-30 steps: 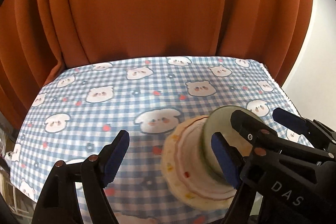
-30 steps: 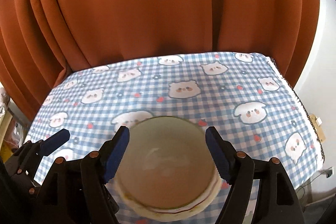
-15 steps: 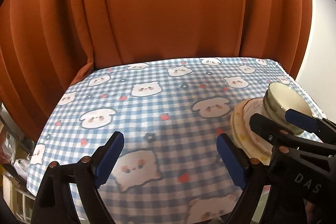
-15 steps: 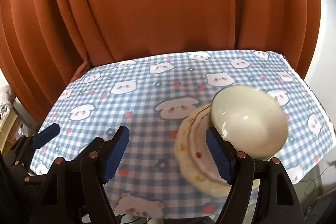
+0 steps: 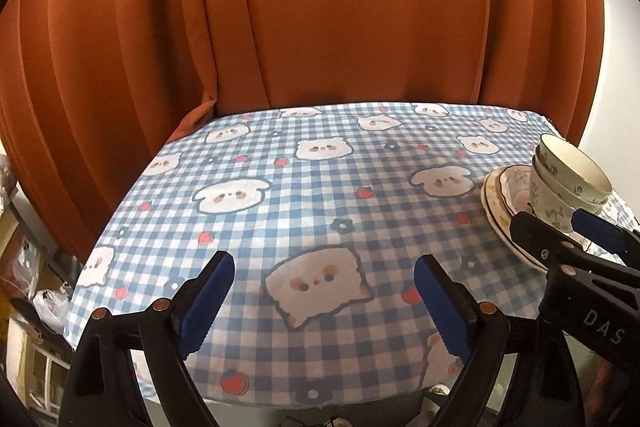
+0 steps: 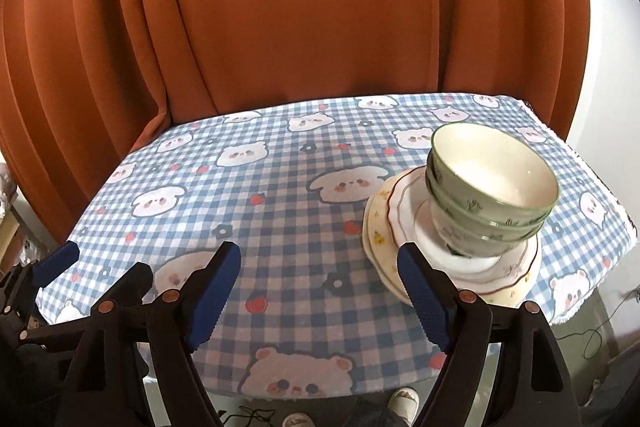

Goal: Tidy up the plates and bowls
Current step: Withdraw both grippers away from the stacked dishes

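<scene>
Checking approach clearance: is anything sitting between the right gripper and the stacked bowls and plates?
Nothing visible does. Only bare checked tablecloth lies between the empty, opening right gripper and the bowls stacked on the plates.

On the worktop (image 6: pixel 280 227), toward its right edge: stacked plates (image 6: pixel 516 279), and on them nested bowls (image 6: pixel 492 187), one inside the other. Behind the worktop, a curtain (image 6: pixel 320 7) along the whole far side. Nearer than the stack and to its left, right claw (image 6: pixel 320 291) above bare cloth, nothing between its fingers. Further left, left claw (image 5: pixel 324 301), also above bare cloth, well apart from the stack. Below the near edge, on the floor, a shoe (image 6: pixel 404 397).
</scene>
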A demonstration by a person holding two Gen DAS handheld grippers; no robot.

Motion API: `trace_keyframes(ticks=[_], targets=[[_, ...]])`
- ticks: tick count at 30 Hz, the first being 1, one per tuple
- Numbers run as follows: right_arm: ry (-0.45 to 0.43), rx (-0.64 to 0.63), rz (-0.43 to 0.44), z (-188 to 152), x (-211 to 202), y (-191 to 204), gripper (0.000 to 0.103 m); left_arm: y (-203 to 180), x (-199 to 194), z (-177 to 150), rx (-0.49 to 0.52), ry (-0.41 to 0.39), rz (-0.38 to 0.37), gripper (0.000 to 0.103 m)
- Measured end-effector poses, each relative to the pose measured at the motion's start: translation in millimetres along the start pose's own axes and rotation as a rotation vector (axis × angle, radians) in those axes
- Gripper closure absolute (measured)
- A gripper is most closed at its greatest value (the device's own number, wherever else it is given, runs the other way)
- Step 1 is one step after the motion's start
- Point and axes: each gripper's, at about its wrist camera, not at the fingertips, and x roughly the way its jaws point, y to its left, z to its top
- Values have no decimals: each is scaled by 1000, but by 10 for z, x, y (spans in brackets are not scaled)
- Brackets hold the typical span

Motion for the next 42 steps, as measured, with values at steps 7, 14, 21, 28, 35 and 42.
trace_keyframes(ticks=[7,14,21,28,35,42], targets=[[-13,1,-1,-17,-34,16,17,39,8,2,-23,1,1,10],[-3,10,-3,15,1,-18,17,29,-17,43,-11,-23,11,3],[-9,5,-4,49,1,-31,16,73,-9,78,-36,-33,7,2],[-2,4,-16,38,3,-33,16,61,-3,76,-28,-36,0,0],[-6,4,-20,34,-5,-34,16,47,6,85,-32,-38,-1,0],[-7,3,-30,35,-18,-19,16,58,22,87,-39,-33,-9,0]])
